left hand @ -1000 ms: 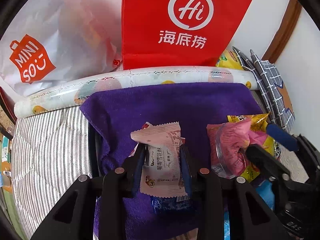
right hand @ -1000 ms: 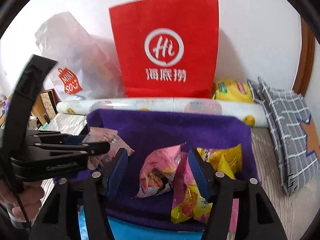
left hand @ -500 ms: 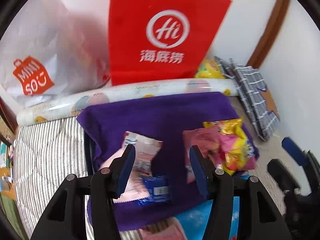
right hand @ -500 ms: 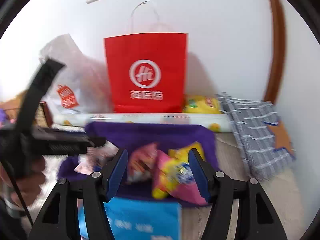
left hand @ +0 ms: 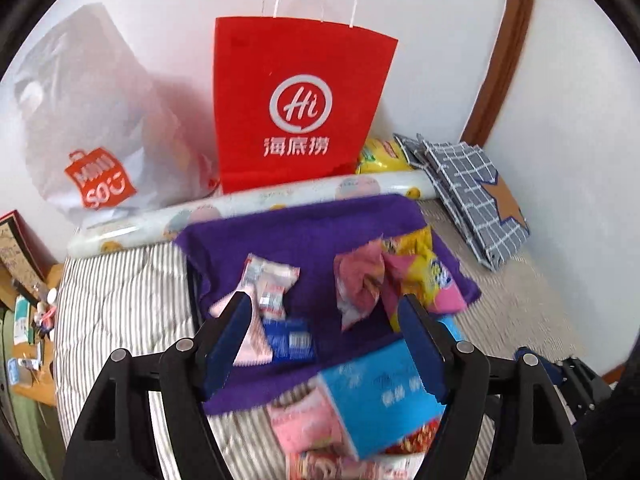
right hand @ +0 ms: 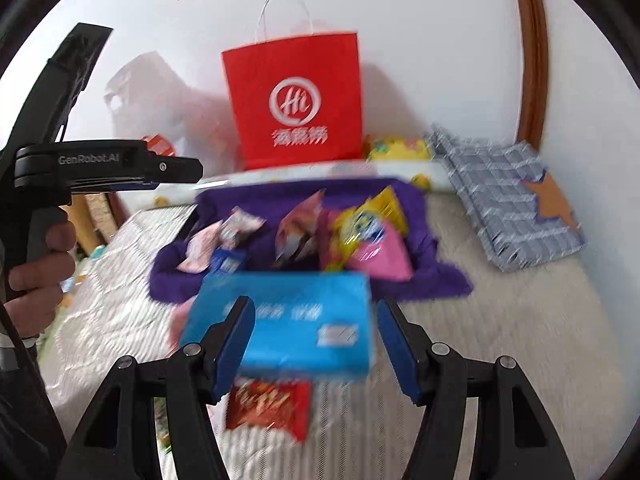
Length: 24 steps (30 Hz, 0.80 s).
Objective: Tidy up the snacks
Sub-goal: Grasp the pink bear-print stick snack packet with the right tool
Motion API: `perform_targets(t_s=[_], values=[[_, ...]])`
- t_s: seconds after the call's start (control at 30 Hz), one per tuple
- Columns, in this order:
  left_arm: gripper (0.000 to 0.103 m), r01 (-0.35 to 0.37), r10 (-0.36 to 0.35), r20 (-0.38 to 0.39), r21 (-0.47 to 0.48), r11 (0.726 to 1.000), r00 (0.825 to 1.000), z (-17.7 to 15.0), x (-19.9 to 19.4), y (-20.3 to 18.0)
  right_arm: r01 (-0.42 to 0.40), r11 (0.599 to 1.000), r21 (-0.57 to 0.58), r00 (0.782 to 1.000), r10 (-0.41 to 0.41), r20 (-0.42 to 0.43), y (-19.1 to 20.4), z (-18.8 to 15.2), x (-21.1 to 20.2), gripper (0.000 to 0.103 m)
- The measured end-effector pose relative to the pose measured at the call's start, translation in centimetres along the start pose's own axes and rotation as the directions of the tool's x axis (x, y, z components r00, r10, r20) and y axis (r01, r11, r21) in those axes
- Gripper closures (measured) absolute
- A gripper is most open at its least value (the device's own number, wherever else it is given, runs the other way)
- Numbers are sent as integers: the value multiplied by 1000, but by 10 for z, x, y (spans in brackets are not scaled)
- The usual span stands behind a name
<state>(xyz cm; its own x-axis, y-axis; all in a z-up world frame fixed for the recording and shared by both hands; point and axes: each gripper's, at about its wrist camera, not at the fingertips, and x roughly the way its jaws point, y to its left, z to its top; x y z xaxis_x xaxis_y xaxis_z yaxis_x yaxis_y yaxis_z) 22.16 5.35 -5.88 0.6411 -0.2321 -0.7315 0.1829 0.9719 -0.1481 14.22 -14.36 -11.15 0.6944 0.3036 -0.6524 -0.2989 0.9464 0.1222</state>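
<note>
Both grippers' fingers (left hand: 420, 344) (right hand: 394, 344) hang released above the purple towel's (left hand: 304, 236) near edge.

Two close wrist views, angled down, sharing purple cloth (left hand: 304, 232), right one blurred.

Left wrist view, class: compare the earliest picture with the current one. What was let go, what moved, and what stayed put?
The left gripper let go of the pale pink snack packet, its jaws have just been opening, and it backed away; nothing sits between them. The packet lies on the purple towel. The right gripper also pulled back, open. The red bag stayed put.
</note>
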Motion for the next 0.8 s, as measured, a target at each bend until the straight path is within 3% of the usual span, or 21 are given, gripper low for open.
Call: perform_targets(t_s=[0.1, 0.37, 0.67, 0.8], values=[[28, -39, 39, 5, -1, 999, 999, -19, -11, 7, -92, 996, 6, 995, 92, -48, 11, -15, 7, 41], [28, -97, 96, -18, -86, 992, 995, -63, -32, 39, -215, 965, -148, 972, 198, -124, 58, -34, 26, 41], [28, -142, 135, -55, -164, 976, 989, -94, -44, 63, -216, 920, -328, 969, 162, -185, 95, -41, 48, 42], [28, -152, 140, -76, -186, 971, 987, -103, -43, 68, -217, 920, -328, 962, 145, -232, 93, -47, 51, 60]])
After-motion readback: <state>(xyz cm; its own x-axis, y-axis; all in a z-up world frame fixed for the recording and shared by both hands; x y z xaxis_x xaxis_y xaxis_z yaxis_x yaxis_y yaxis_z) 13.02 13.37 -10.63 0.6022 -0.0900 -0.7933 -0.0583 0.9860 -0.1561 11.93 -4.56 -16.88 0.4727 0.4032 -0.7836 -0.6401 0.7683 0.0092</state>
